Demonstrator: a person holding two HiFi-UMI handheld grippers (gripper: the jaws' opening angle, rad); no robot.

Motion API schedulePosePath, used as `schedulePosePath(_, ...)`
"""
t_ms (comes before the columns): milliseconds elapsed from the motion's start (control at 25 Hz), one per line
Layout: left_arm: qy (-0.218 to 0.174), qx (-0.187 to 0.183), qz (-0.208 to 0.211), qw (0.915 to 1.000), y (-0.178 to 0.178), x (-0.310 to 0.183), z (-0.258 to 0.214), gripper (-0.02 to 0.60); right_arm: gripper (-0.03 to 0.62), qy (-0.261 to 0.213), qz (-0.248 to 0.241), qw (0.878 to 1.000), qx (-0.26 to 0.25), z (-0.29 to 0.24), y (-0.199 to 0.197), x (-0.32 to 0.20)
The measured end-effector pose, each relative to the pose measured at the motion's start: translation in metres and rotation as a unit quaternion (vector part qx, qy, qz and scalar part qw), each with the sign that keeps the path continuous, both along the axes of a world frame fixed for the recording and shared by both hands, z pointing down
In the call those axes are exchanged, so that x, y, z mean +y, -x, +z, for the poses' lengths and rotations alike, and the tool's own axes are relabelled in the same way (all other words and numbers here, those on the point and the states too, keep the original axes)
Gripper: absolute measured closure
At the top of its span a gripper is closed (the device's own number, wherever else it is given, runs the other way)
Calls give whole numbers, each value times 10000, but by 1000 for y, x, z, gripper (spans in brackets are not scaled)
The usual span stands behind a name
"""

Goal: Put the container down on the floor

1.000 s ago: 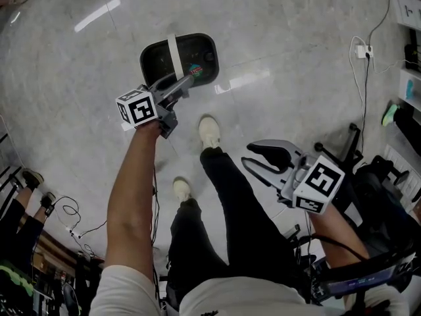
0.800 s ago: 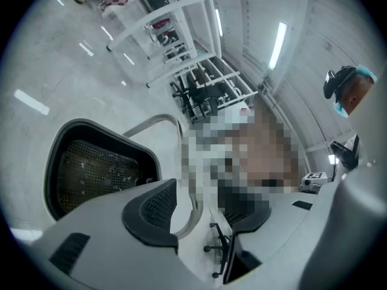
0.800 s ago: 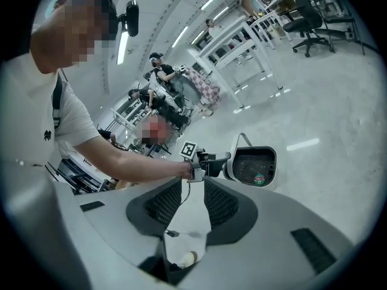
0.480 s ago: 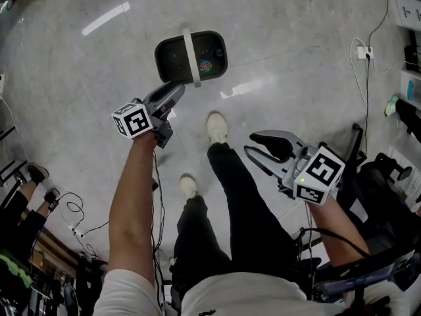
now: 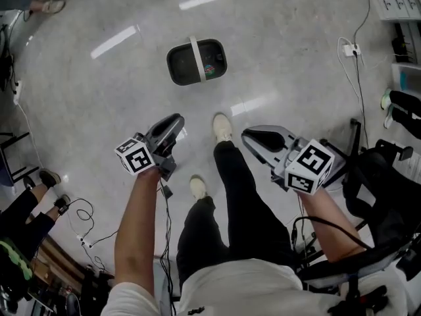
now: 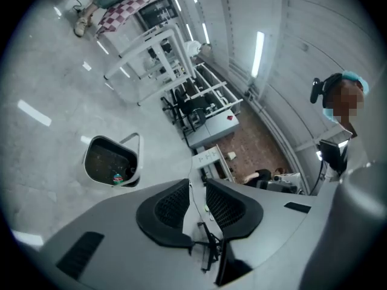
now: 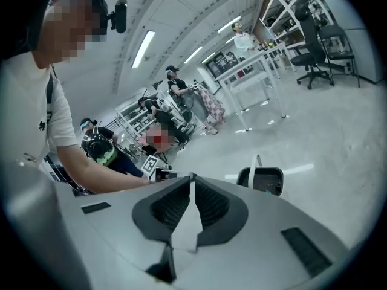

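The container (image 5: 196,61), a dark bin with a white handle across its top, stands by itself on the grey floor; it also shows in the left gripper view (image 6: 110,161) and the right gripper view (image 7: 266,179). My left gripper (image 5: 175,121) hangs well short of it and above the floor. Its jaws (image 6: 196,191) have just been closing, a gap still shows and nothing is between them. My right gripper (image 5: 247,138) is raised over my right leg. Its pads meet at the tips (image 7: 192,177) with nothing held.
My two white shoes (image 5: 222,127) (image 5: 198,187) stand on the floor just before the container. A power strip with cables (image 5: 348,48) lies at the right, dark equipment (image 5: 381,189) beside me. Another person's legs (image 5: 26,209) are at the lower left. White racks and chairs (image 6: 157,53) stand farther off.
Both grippers have risen and drawn back toward me. The left gripper has left the container's rim and its jaws have narrowed. The container stays on the floor.
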State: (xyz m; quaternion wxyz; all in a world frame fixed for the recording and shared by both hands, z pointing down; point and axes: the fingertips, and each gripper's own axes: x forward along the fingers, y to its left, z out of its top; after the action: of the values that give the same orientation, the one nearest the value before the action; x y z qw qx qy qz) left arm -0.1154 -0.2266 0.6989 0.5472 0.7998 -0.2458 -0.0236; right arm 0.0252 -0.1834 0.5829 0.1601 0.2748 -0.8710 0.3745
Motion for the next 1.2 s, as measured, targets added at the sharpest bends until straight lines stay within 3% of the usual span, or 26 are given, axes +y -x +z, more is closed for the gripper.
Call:
schedulePosePath(80,-144,-106,182,9997,-1,28,-33,543,565,-97,-5,10000,9,-18,7,16)
schedulePosePath(160,-324,-289,486,9979,-5,59,-67,568,568,-179,34,9998,-9,-35,13,34)
schedulePosePath(440,-937,-354,1457,9842,-21,163,-194,572,569,-487,230,9984,-186,-111,25,98)
schedulePosePath(600,-1138,-252,1501,9818,-25,216,-264,572,571,-651,222,9973,-265,-156,28,140)
schedulePosePath(800,-1498,-466,1531,9757,-21,257,-336,572,572,-887,325,9949,-361,-213,35,175)
schedulePosePath(1080,-1926,-572,1566,9670,-26,281,-409,572,574,-1214,167,9919,-348,-266,47,201)
schedulePosePath(1200,-2252,-692,1631,9581,-29,286,-429,572,574,-1371,83,9901,-293,-282,51,207)
